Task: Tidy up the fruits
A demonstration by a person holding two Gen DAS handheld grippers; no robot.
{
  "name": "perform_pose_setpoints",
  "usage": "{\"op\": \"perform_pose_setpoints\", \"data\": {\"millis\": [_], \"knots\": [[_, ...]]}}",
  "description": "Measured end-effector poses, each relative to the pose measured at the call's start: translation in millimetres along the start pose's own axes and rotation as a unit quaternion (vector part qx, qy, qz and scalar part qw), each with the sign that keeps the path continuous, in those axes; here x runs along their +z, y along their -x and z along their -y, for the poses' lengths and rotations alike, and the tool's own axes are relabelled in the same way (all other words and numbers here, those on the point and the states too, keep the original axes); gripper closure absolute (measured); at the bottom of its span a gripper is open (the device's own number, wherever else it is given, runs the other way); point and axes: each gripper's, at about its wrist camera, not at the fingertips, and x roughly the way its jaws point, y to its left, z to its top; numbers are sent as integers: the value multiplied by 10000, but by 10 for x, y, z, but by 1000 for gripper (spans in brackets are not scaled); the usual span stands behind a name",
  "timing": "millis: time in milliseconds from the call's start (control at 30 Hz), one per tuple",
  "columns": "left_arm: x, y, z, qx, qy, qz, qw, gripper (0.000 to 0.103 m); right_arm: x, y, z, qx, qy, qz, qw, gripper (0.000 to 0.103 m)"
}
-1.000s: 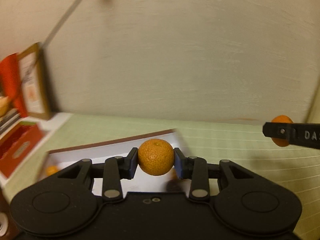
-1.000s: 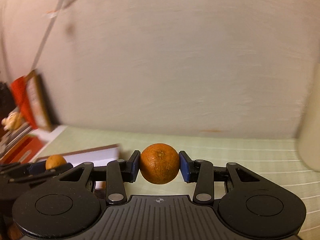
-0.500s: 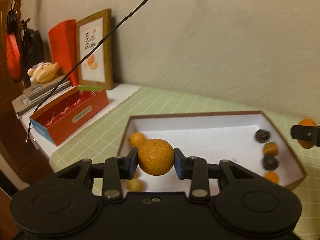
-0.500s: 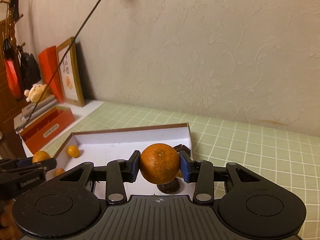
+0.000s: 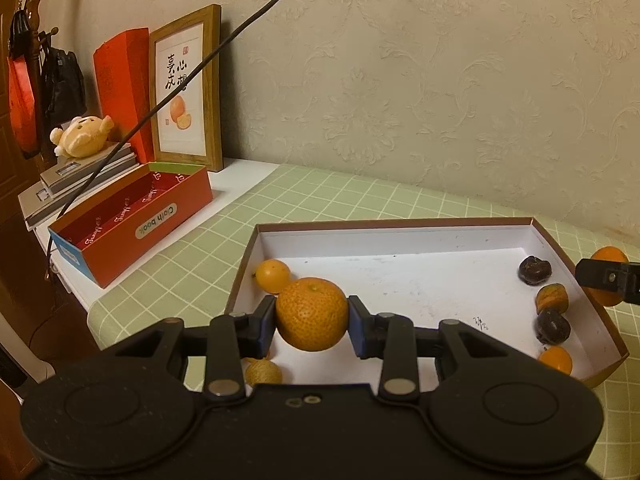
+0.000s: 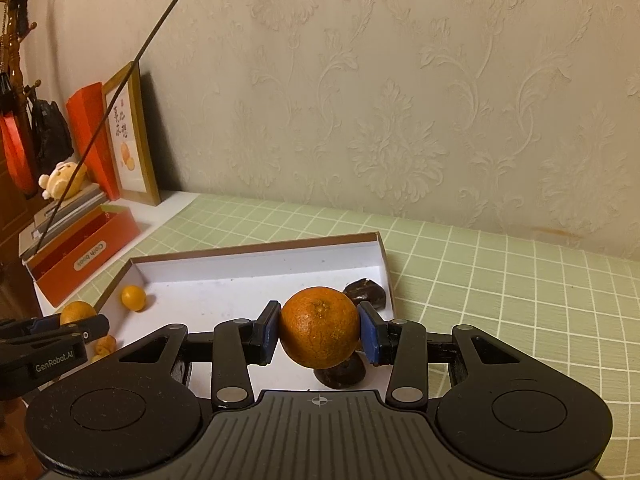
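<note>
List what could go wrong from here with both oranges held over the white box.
1. The left gripper pinches its orange only at two sides; round fruit might slip and roll.
2. The right gripper's orange hangs over dark fruit near the box wall; dropping there may bump them.
3. Both grippers work the same box and might collide.

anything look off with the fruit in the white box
Yes. Two dark, shrivelled fruits lie among the small oranges along the white box's right side; they look spoiled.
</note>
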Motion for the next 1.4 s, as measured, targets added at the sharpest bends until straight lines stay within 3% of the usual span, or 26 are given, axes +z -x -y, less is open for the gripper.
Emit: {"op": "perform_pose_setpoints", "data": {"millis": [800, 833, 867, 900, 967, 1033, 1400], "knots": [[30, -130, -7, 79, 68, -127, 9999, 72, 29, -224, -105, 83, -31, -167, 9998, 61], [34, -125, -2, 133, 56, -82, 9999, 52, 35, -236, -119, 61, 4, -192, 9998, 60], [48, -115, 7, 261, 57, -55, 9996, 14, 46, -243, -132, 1, 19, -225, 9997, 40], [67, -85, 7, 384, 101, 11, 9992, 7, 59, -231, -145, -53, 10, -192, 9998, 0], [103, -21, 4, 422, 102, 266, 9987, 6, 73, -137, -167, -76, 73, 231, 9997, 0], [130, -21, 0, 310, 54, 289, 9991, 6, 105, -112, -187, -33, 160, 394, 9991, 0], [138, -45, -19, 440, 38, 250, 9987, 6, 109, -166, -44, 41, -146, 471, 9988, 0]]}}
